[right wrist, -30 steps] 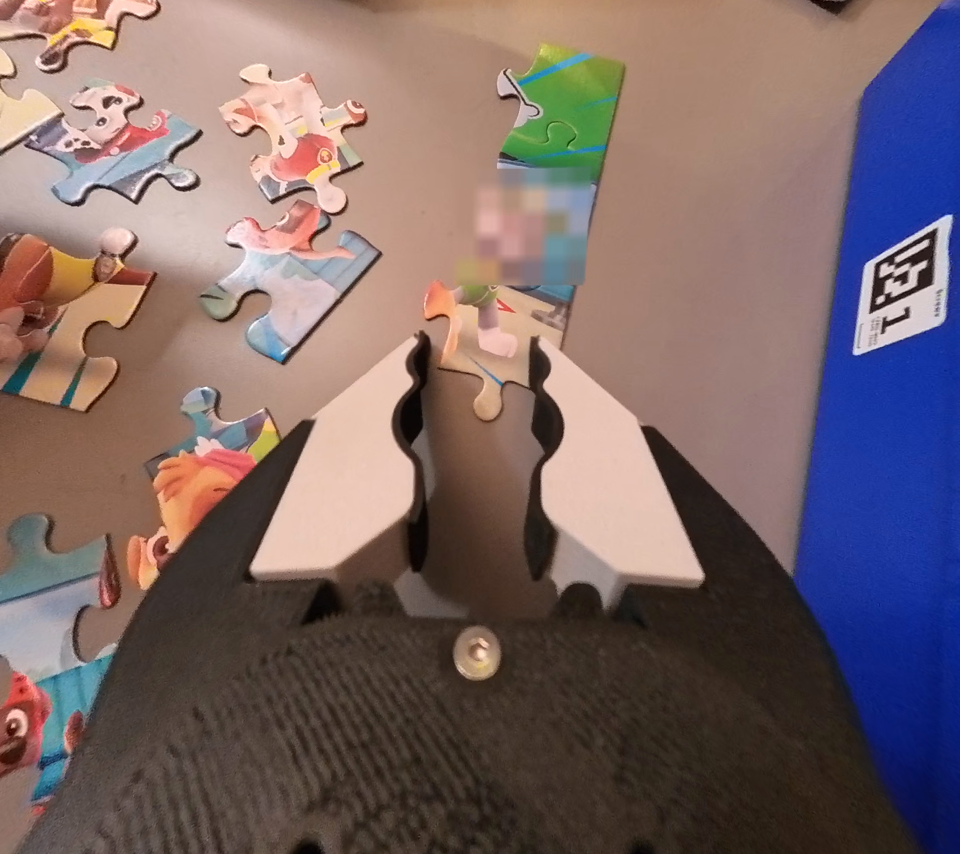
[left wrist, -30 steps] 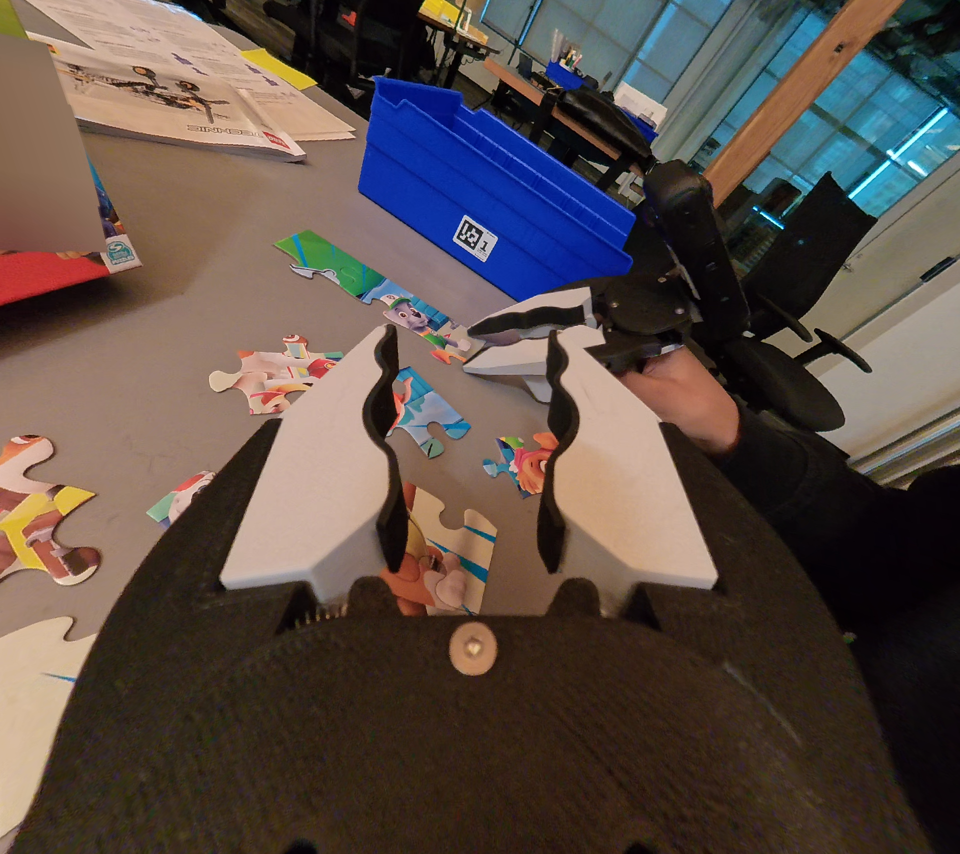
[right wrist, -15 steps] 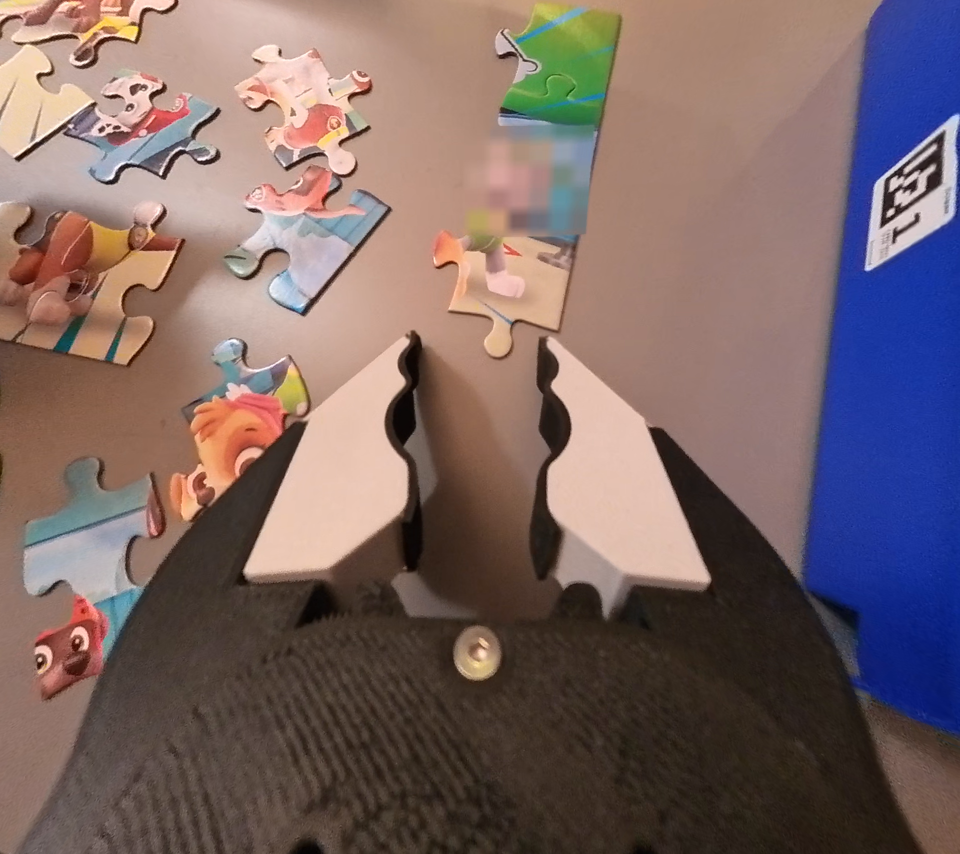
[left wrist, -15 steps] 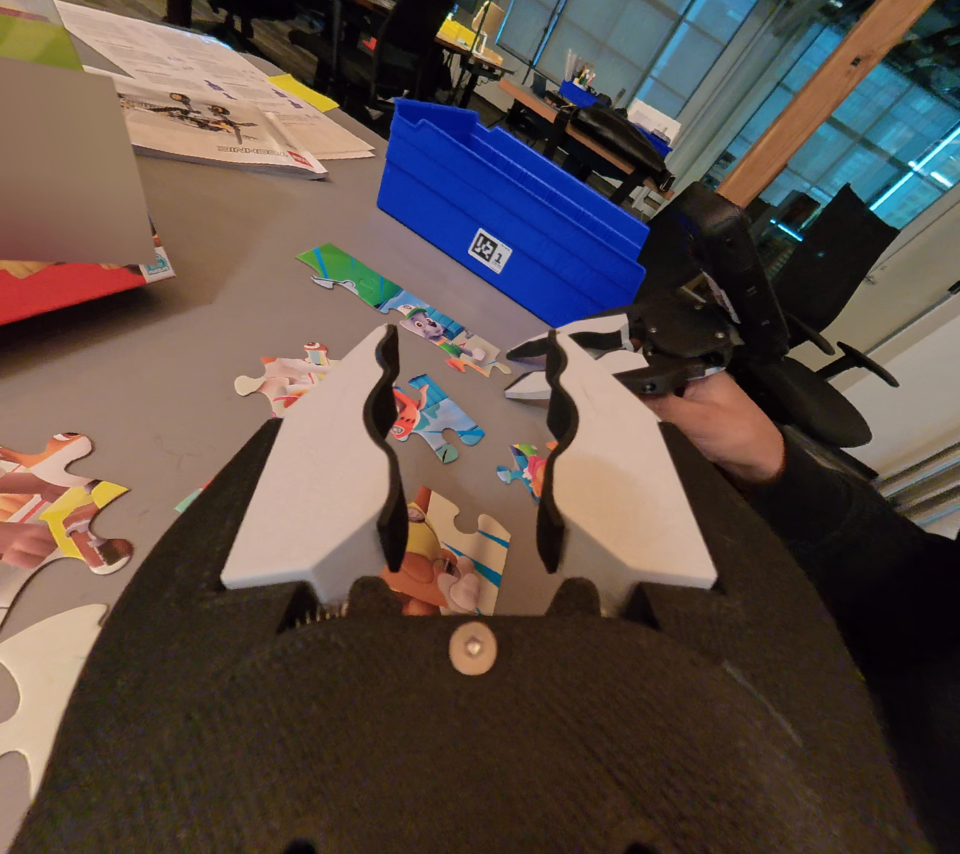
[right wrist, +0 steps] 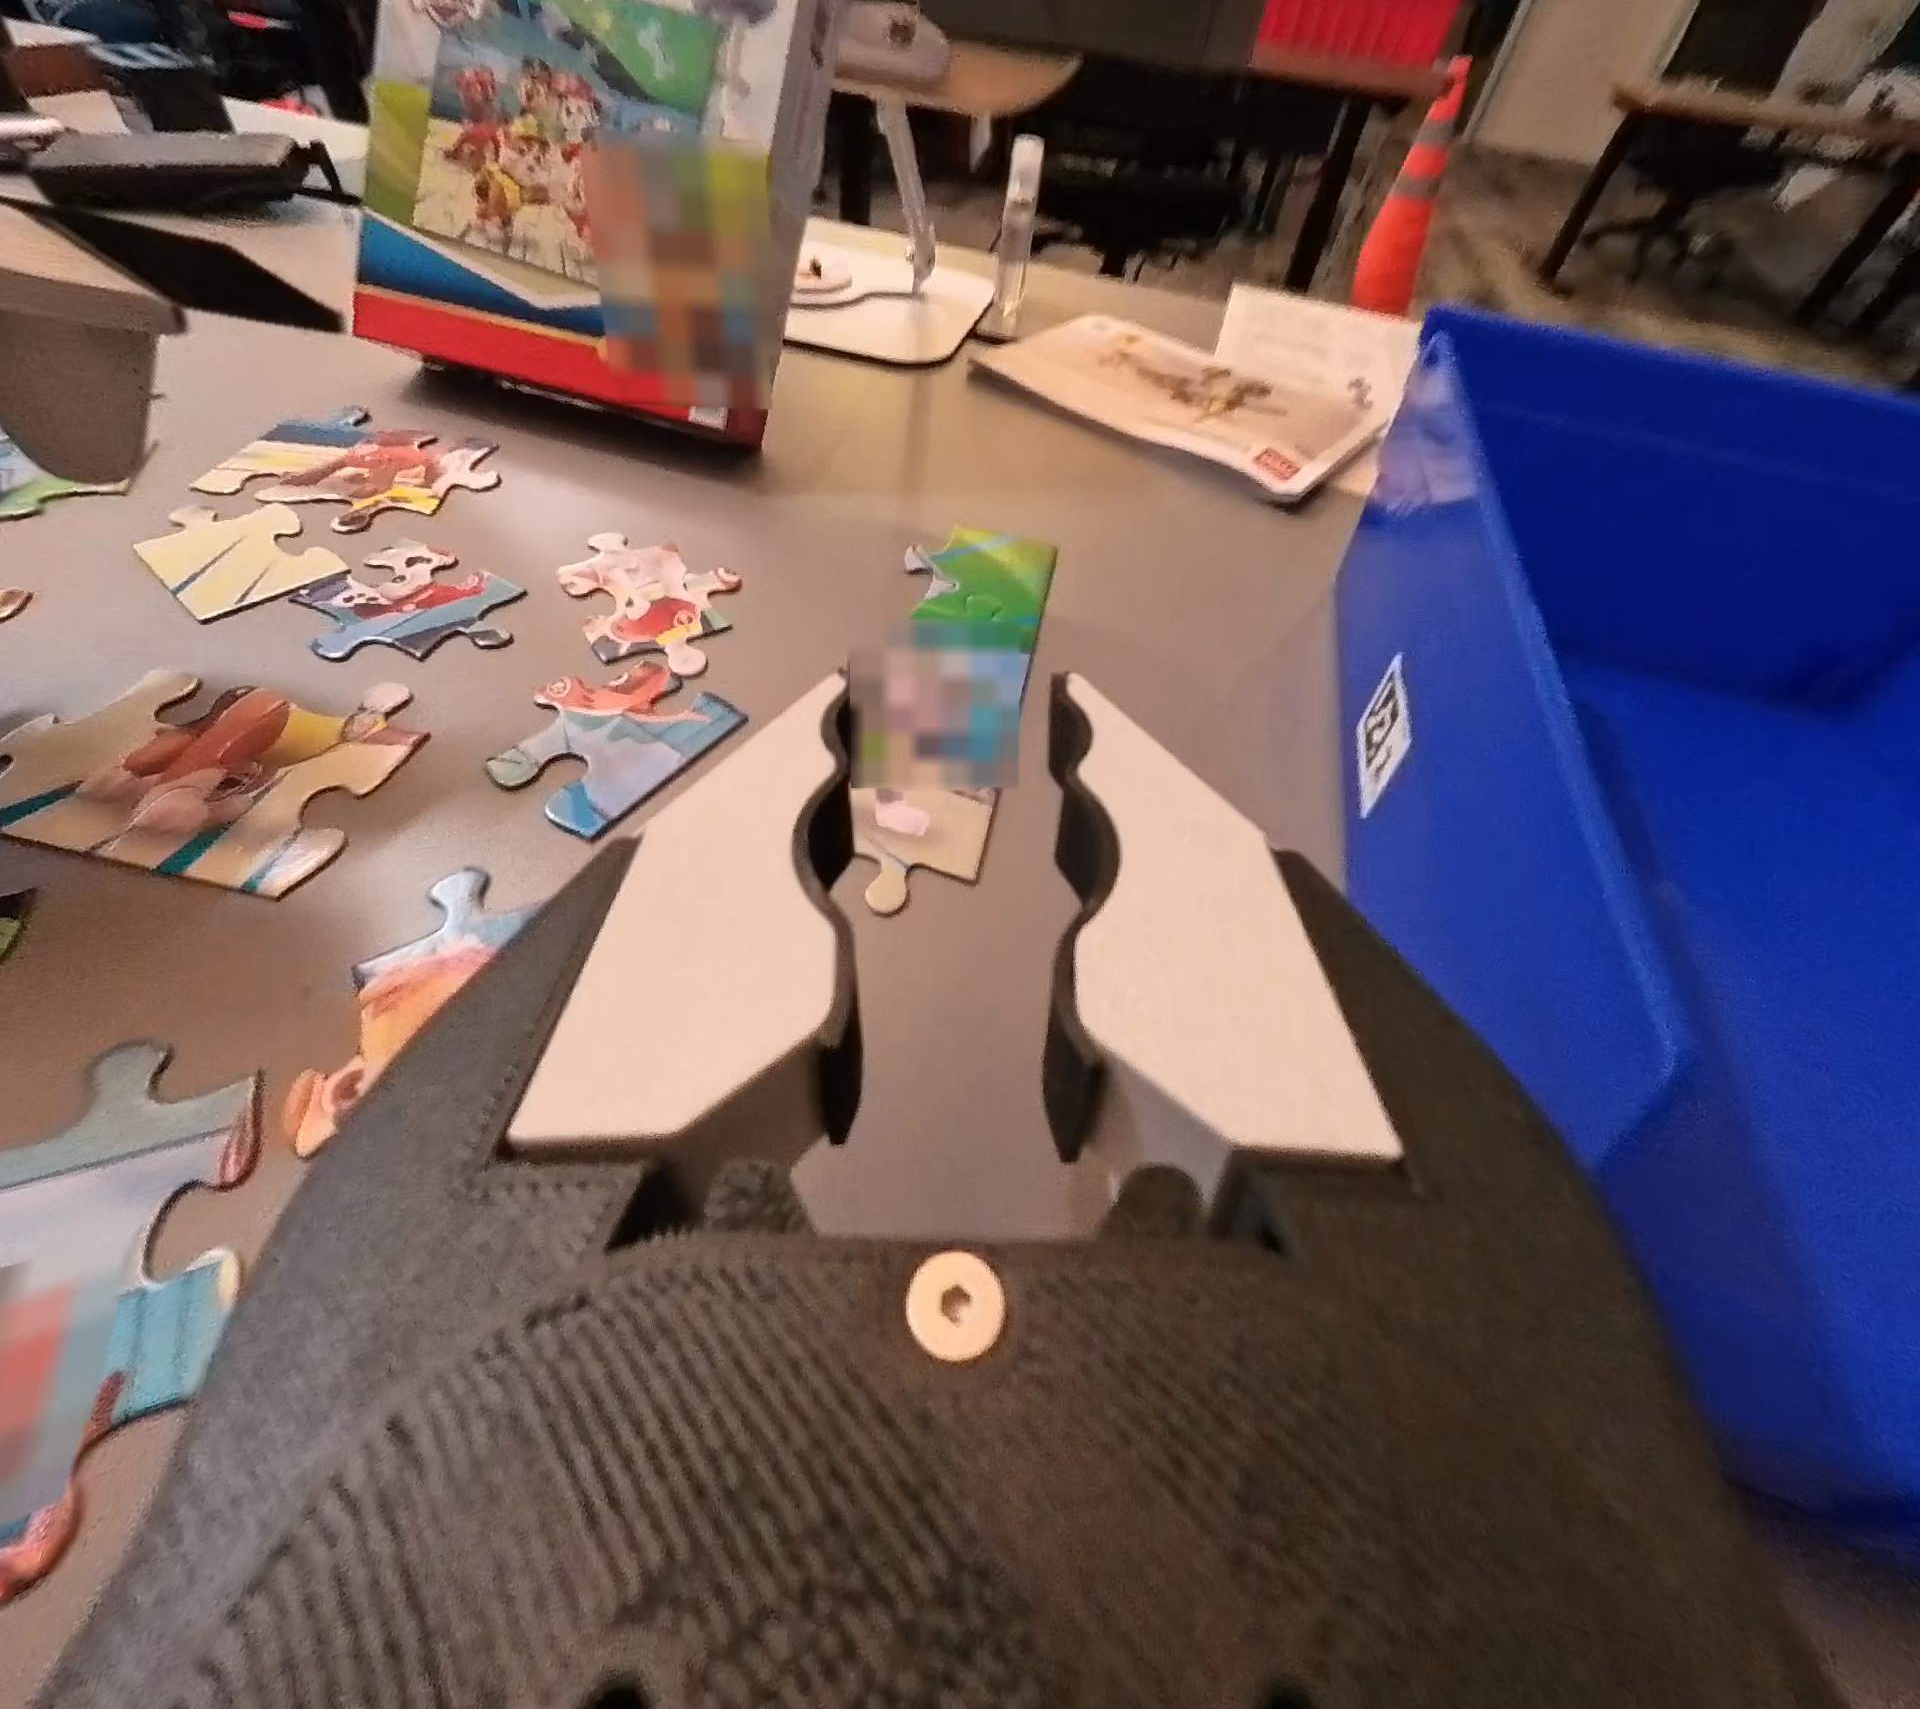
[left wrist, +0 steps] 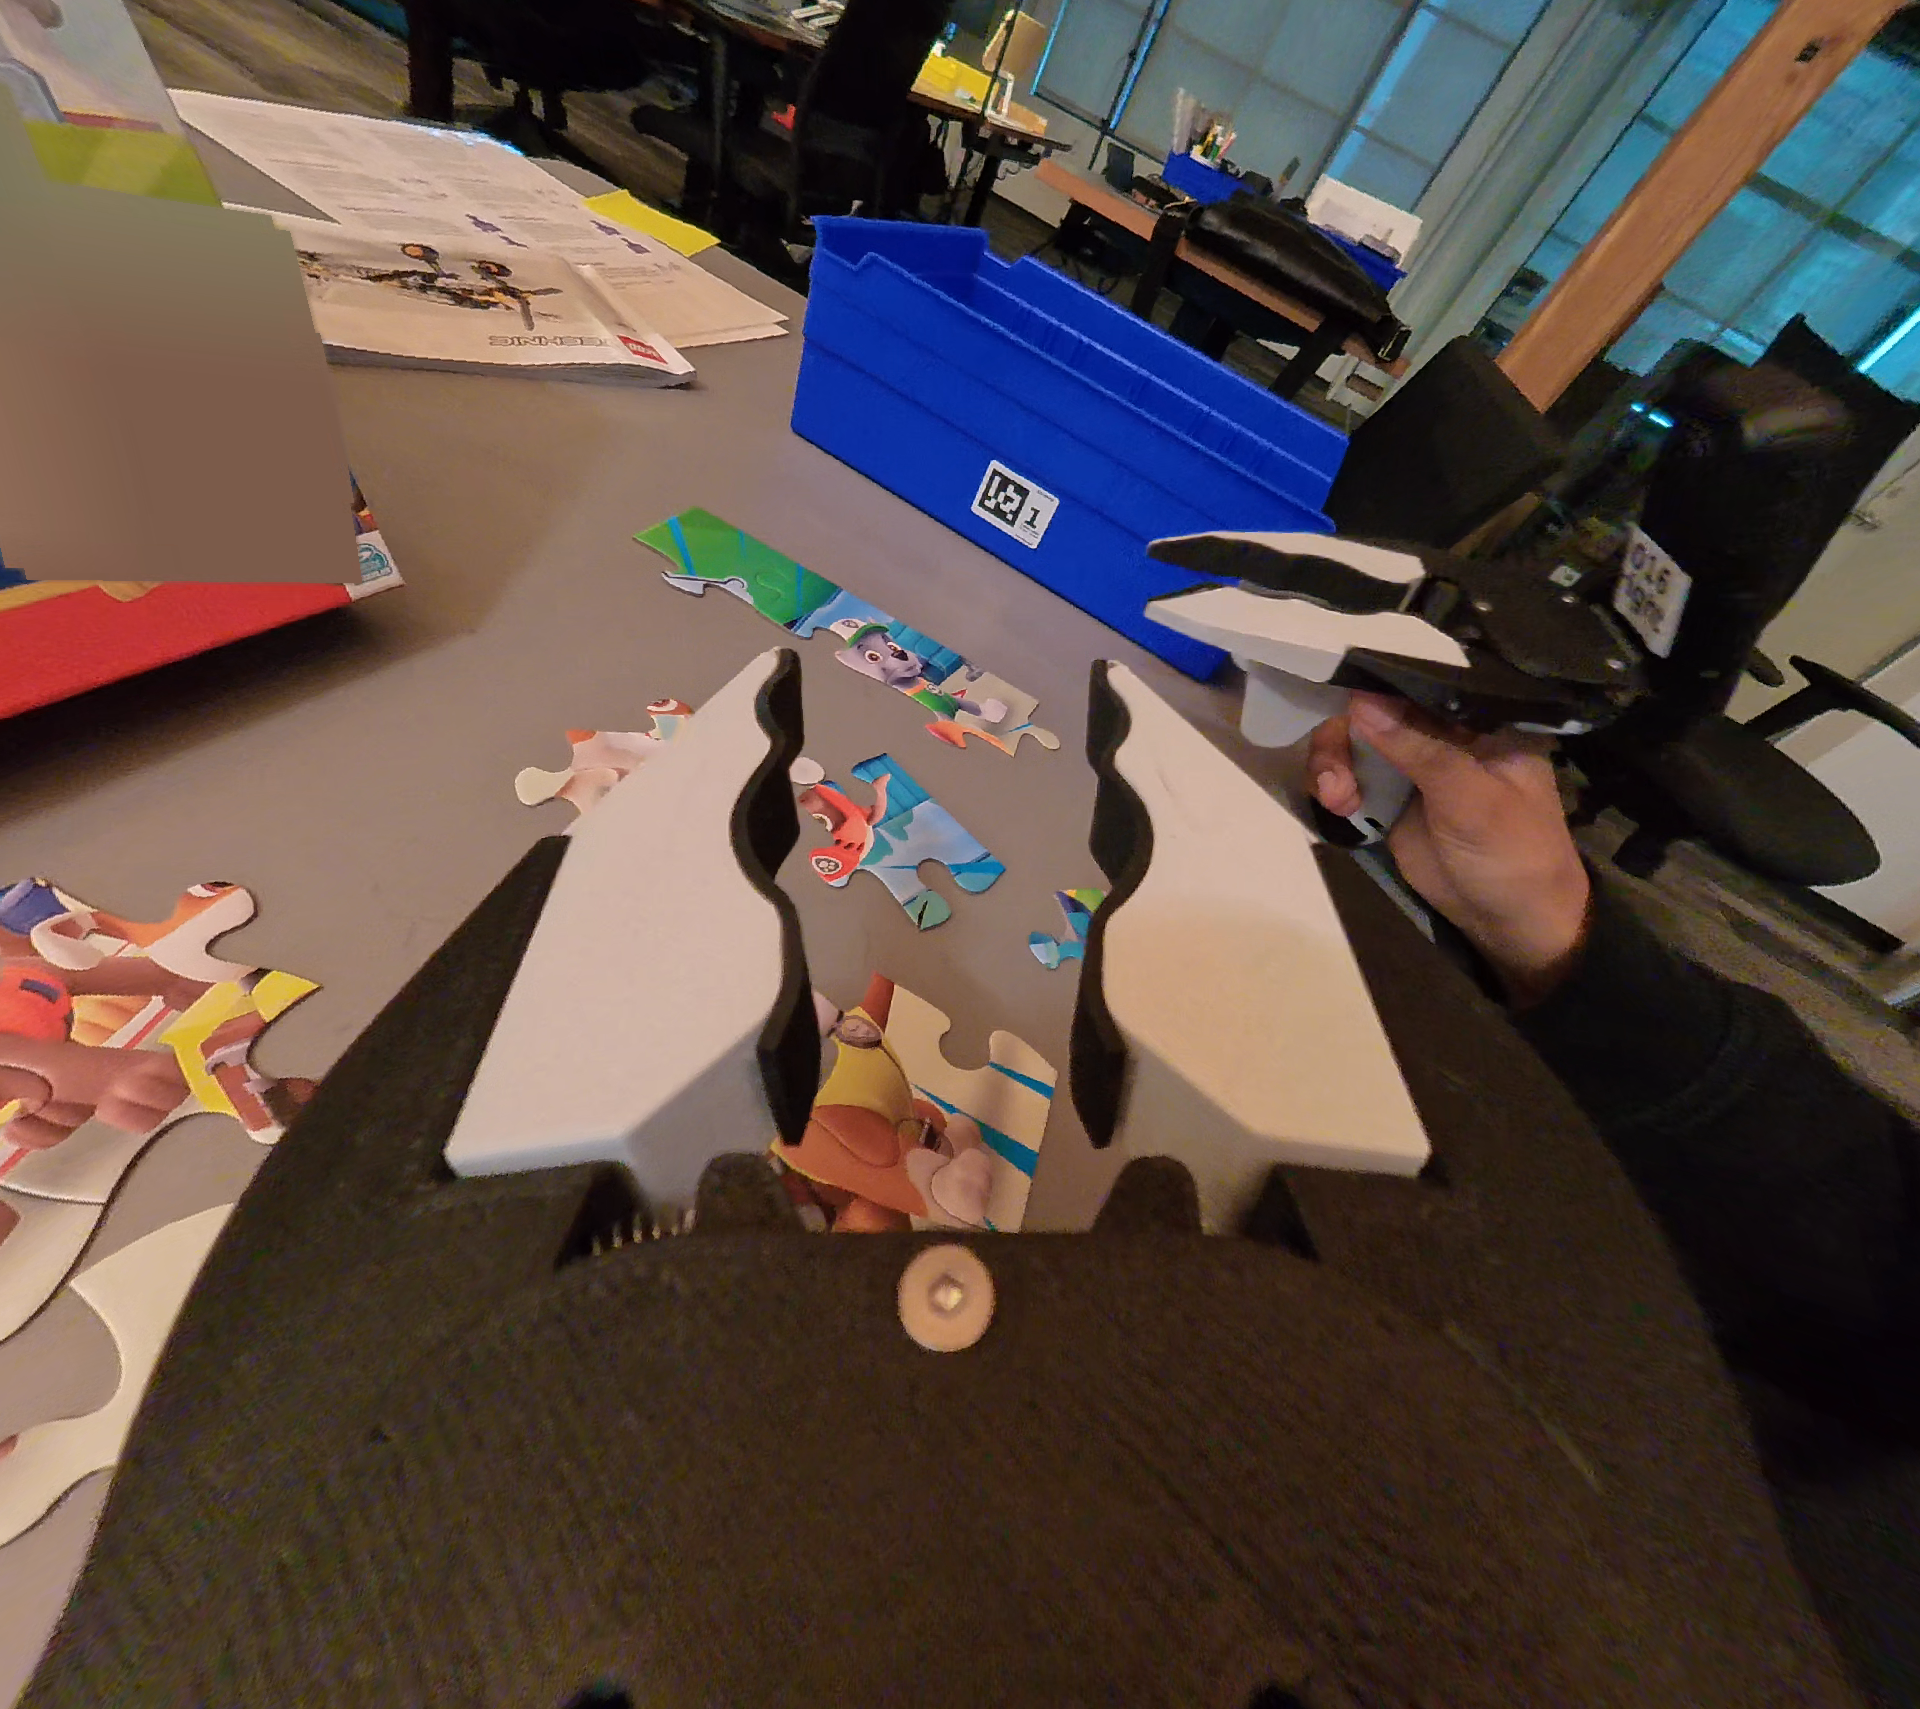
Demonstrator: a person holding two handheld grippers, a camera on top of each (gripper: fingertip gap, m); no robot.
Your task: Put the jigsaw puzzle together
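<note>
We see the joined strip of puzzle pieces (right wrist: 966, 620) lying flat on the grey surface (right wrist: 1164, 579), green at its far end, with a mosaic patch laid over its middle. In the right wrist view it runs toward 12 o'clock from between the fingertips of the right tool (right wrist: 948, 693), whose fingers stand spread with nothing in the grasp; in the left wrist view that tool (left wrist: 1169, 584) hangs in the air clear of the strip, a hand (left wrist: 1455, 818) on its grip.

The left tool (left wrist: 940, 672) is also spread and bare. Beneath it, between the fingers, lie a piece with a red-helmeted pup (left wrist: 894, 838) and, nearer the camera, a larger piece with a yellow-and-brown pup (left wrist: 914, 1109), its lower edge hidden by the tool's black body. At 3 o'clock a small piece (left wrist: 1065, 927) peeks out, mostly covered by the right finger.

Other loose pieces (right wrist: 644, 599) spread toward 9 o'clock of the strip, several cut off by the frame edge and blurred. The blue bin (right wrist: 1558, 776) stands at 3 o'clock of the strip, near but apart; we cannot see its floor fully. At 11 o'clock stands the puzzle box (right wrist: 603, 101), partly masked, and at 1 o'clock lies an instruction booklet (right wrist: 1184, 402).
</note>
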